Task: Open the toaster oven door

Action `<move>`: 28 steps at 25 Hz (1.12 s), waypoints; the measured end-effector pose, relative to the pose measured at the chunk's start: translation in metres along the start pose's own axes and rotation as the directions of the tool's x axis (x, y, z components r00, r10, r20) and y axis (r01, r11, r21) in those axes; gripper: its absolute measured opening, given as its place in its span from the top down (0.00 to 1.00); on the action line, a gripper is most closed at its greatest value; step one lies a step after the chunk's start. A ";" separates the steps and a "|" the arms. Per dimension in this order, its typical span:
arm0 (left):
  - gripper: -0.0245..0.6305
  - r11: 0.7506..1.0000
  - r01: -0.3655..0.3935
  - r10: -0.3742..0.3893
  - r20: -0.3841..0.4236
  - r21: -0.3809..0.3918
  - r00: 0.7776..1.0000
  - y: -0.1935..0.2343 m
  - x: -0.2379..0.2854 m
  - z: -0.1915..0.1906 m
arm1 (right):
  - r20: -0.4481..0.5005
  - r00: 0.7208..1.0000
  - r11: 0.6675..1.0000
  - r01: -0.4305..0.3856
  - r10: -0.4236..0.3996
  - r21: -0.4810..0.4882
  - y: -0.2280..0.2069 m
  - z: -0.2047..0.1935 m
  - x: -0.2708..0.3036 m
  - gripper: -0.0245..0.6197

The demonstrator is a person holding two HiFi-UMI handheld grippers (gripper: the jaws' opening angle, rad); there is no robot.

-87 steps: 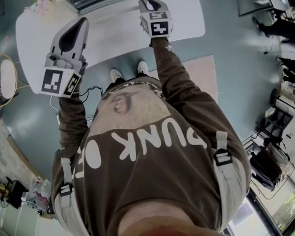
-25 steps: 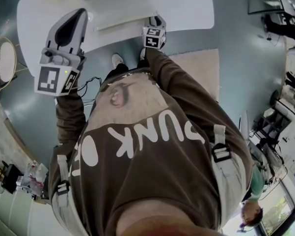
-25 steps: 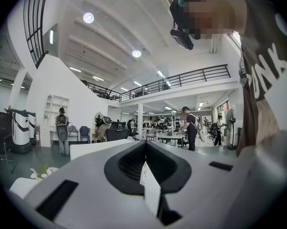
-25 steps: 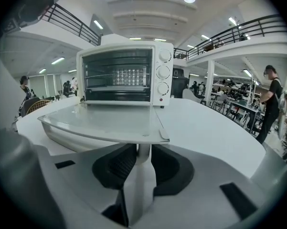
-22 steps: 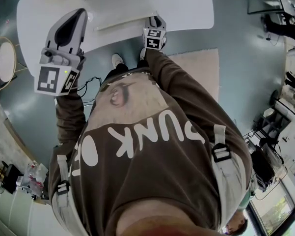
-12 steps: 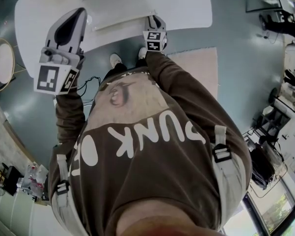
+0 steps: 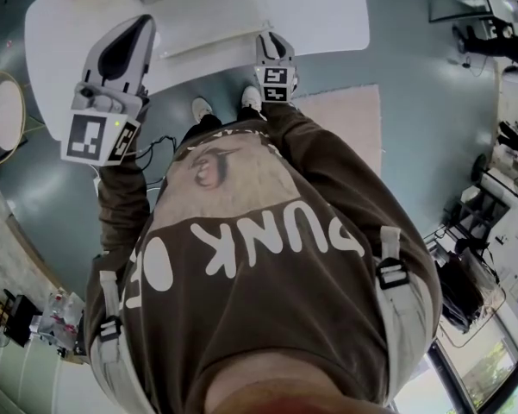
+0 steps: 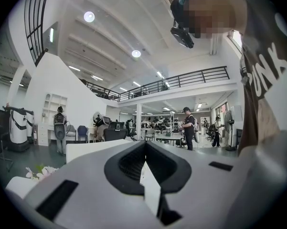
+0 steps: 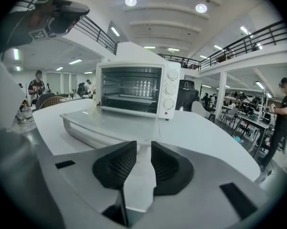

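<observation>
Right tongs (image 9: 143, 149) are slightly apart and opening with nothing between them. They sit at the bottom centre of the right gripper view, just short of the toaster oven door (image 9: 110, 120), which lies folded down flat at mid-frame. The toaster oven (image 9: 133, 89) stands behind the door on the white table (image 9: 210, 137). Left tongs (image 8: 144, 147) are closed on nothing, raised at the upper left of the head view, pointing into the hall and well apart from the oven. The only readable writing is "PUNK" on the person's brown shirt (image 7: 276, 240).

Lowered door (image 9: 105, 120) blocks front; table (image 9: 205, 135) right of it free.
</observation>
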State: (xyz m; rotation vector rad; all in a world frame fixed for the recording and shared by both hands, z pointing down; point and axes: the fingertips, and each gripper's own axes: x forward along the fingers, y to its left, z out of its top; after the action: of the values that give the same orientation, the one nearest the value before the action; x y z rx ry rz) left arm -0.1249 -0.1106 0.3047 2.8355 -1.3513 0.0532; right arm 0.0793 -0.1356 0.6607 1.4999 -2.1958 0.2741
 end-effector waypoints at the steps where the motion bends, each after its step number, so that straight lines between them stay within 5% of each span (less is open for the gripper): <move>1: 0.96 1.000 -0.002 0.002 0.001 0.000 1.000 0.001 0.000 0.000 | 0.028 1.000 1.000 -0.007 0.007 0.003 -0.001 0.009 -0.006 0.80; 7: 0.96 1.000 -0.016 0.016 0.012 0.005 1.000 0.003 0.001 0.002 | 0.263 0.956 0.991 -0.119 0.130 -0.055 0.003 0.109 -0.042 0.80; 14: 0.96 0.999 -0.025 0.024 0.029 0.023 0.999 0.003 0.004 0.008 | 0.479 0.810 0.941 -0.307 0.337 -0.143 0.033 0.234 -0.081 0.79; 20: 0.96 0.998 -0.029 0.027 0.052 0.047 0.998 0.003 0.006 0.021 | 0.513 0.713 0.878 -0.412 0.478 -0.245 0.066 0.306 -0.112 0.80; 28: 0.96 0.997 -0.025 0.020 0.069 0.070 0.997 -0.004 0.011 0.032 | 0.490 0.673 0.832 -0.455 0.555 -0.318 0.085 0.353 -0.143 0.82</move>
State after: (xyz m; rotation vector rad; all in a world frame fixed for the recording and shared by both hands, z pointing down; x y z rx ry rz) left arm -0.1140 -0.1171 0.2733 2.9061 -1.4226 0.0038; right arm -0.0485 -0.1301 0.2921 0.8989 -3.0130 -0.2308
